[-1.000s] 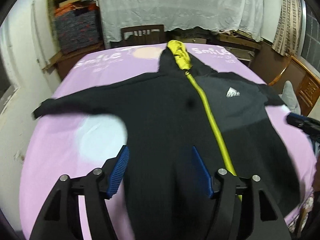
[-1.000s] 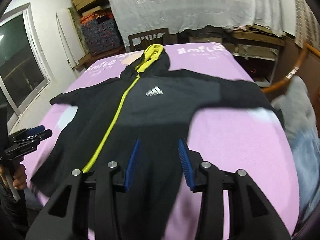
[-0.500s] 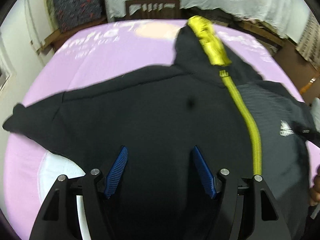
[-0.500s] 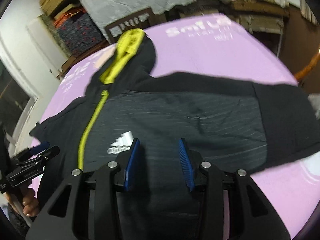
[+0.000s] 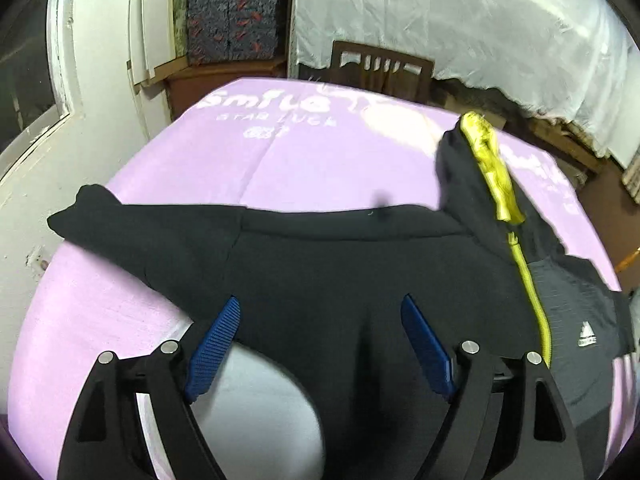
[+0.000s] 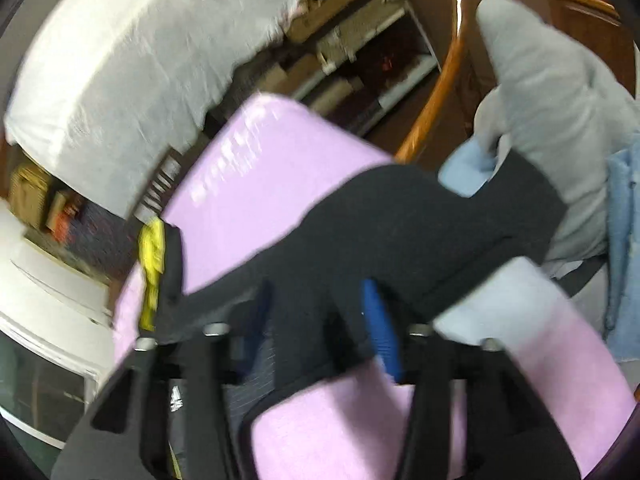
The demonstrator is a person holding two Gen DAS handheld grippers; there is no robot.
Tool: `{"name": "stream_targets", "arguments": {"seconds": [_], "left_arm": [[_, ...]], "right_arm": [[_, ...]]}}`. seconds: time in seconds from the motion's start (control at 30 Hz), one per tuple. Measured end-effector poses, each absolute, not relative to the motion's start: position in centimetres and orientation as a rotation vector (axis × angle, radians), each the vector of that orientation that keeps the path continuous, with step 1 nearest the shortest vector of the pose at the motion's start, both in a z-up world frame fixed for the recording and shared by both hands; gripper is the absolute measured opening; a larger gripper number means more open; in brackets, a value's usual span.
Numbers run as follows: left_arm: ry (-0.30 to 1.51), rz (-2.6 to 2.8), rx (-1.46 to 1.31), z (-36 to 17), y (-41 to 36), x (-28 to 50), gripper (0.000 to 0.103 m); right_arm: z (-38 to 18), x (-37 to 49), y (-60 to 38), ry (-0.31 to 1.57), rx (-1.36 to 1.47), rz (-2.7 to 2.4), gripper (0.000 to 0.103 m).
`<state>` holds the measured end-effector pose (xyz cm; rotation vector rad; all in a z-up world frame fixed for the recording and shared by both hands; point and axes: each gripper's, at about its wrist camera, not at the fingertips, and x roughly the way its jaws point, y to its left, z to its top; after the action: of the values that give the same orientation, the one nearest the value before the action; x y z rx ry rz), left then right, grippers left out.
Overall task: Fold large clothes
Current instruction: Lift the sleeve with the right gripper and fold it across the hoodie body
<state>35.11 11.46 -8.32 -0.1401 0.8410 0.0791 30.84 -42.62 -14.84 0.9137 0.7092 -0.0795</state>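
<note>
While spread flat on the lilac printed table cover (image 5: 304, 160), black zip hoodie with yellow-green zipper and hood lining (image 5: 320, 264) fills lower half of left wrist view. Left sleeve (image 5: 132, 224) stretched out toward the cover's left edge, cuff near white wall (image 5: 100, 80). Hood (image 5: 476, 164) pointing at far edge, lining showing yellow. Zipper (image 5: 532, 292) running down on the right, small white logo (image 5: 587, 335) beside it. Left gripper (image 5: 320, 340) above the hoodie's body near the armpit: blue ribbed pads (image 5: 216, 348) wide apart, jaws opening, only cloth lying flat below between them, nothing pinched. Pale round patch (image 5: 256, 392) in the cover just under the left finger. Behind the table: dark wooden chair (image 5: 380, 70), white lace drape (image 5: 460, 20), patterned storage boxes (image 5: 232, 20).

Right wrist view: rolled sideways, heavily blurred. Right gripper (image 6: 316, 320) over the hoodie's right sleeve (image 6: 420, 224), which runs across the cover toward the table's edge, with the cuff next to grey fabric (image 6: 540, 92) and light blue fabric (image 6: 624, 240) piled there. Jaws opening, pads (image 6: 380, 328) apart; sleeve cloth between them, contact with pads impossible to tell through blur. Yellow hood lining (image 6: 151, 248) visible at left. Curved wooden rail (image 6: 436, 92) beyond the table.
</note>
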Motion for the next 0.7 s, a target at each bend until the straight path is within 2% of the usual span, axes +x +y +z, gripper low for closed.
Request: {"name": "stream_targets", "arguments": {"seconds": [0.17, 0.27, 0.33, 0.47, 0.7], "left_arm": [[0.876, -0.020, -0.052, -9.0, 7.2, 34.2, 0.083], [0.869, -0.032, 0.027, -9.9, 4.9, 34.3, 0.093], [0.901, -0.034, 0.071, -11.1, 3.8, 34.9, 0.094], [0.985, -0.027, 0.080, -12.9, 3.7, 35.5, 0.097], [0.988, -0.011, 0.038, -13.0, 4.9, 35.4, 0.099]], "right_arm": [[-16.4, 29.2, -43.3, 0.745, 0.951, -0.115, 0.057], [-17.1, 28.2, -43.1, 0.756, 1.017, -0.125, 0.057], [-17.7, 27.9, -43.3, 0.762, 1.036, -0.130, 0.057], [-17.8, 28.4, -42.7, 0.766, 1.038, -0.124, 0.055], [-17.3, 32.2, -43.0, 0.788, 1.064, -0.175, 0.056]]}}
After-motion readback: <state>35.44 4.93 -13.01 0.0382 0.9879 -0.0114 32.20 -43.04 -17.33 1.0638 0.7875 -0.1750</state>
